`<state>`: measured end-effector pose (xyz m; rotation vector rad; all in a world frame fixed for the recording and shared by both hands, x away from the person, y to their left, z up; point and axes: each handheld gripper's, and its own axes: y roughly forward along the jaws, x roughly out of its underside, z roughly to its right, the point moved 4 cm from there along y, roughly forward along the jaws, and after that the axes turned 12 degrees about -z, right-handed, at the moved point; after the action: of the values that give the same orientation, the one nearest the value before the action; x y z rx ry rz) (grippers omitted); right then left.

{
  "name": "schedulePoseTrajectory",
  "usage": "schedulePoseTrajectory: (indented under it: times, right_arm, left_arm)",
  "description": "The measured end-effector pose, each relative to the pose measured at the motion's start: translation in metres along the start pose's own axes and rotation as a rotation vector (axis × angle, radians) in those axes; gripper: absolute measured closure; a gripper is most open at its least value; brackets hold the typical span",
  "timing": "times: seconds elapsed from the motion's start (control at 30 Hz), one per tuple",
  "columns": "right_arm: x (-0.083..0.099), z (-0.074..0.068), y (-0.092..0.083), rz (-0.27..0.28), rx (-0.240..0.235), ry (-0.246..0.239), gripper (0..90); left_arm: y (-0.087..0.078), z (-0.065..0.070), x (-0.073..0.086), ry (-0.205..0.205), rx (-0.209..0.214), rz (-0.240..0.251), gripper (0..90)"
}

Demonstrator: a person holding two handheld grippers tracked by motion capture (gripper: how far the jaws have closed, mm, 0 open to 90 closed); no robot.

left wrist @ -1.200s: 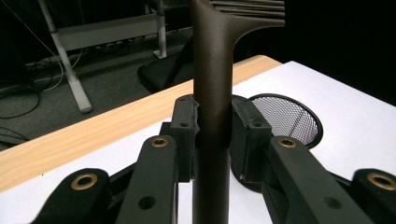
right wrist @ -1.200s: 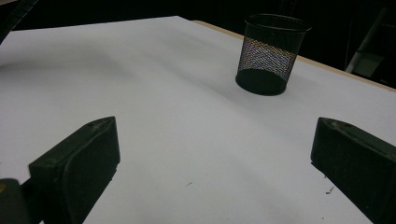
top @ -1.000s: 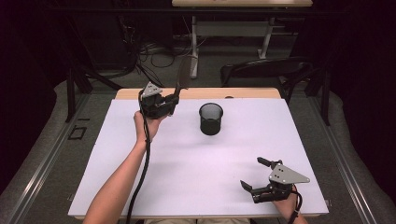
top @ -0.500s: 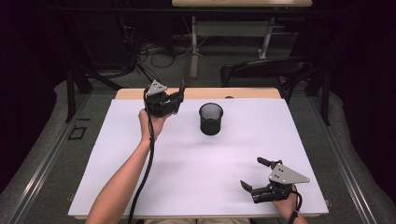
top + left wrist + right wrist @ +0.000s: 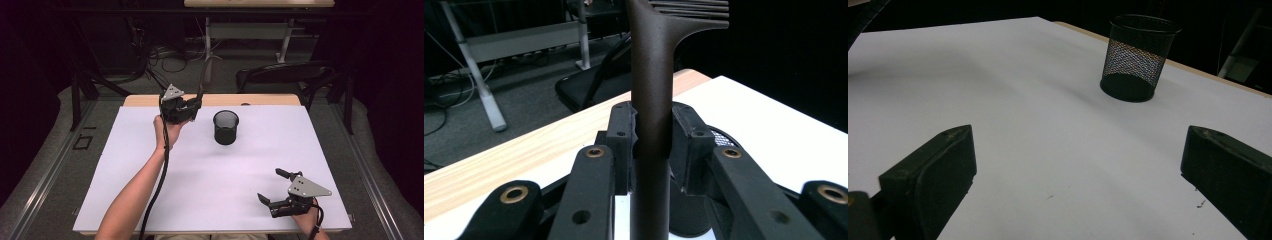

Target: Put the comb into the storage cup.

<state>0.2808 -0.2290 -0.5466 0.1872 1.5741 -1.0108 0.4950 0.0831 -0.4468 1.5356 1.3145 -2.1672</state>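
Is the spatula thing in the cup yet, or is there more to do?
Not yet. Picking up is done: the left gripper is clamped on the dark slotted spatula, held upright beside the mesh cup. The cup looks empty. Probably left: lower it in and let go. The right gripper rests open.

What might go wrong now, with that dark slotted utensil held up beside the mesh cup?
The left hand-held gripper clamps the dark utensil by its handle alone, with the slotted head high above the jaws, so it may pivot or slip. The mesh cup stands free and looks light; a long utensil lowered off-centre could catch its rim and tip it. The right hand-held gripper rests open, far from the cup, and cannot steady it.
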Motion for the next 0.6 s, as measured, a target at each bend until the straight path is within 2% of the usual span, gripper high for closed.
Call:
schedulePoseTrajectory:
  times: [0.33, 0.6]
  right_arm:
    - [0.0, 0.0, -0.001, -0.002, 0.001, -0.002, 0.9]
    - [0.0, 0.0, 0.0, -0.003, 0.0, 0.0, 0.9]
  left_arm:
    - [0.007, 0.007, -0.006, 0.005, 0.013, 0.006, 72.8]
    - [0.013, 0.01, -0.01, -0.007, 0.033, 0.017, 72.8]
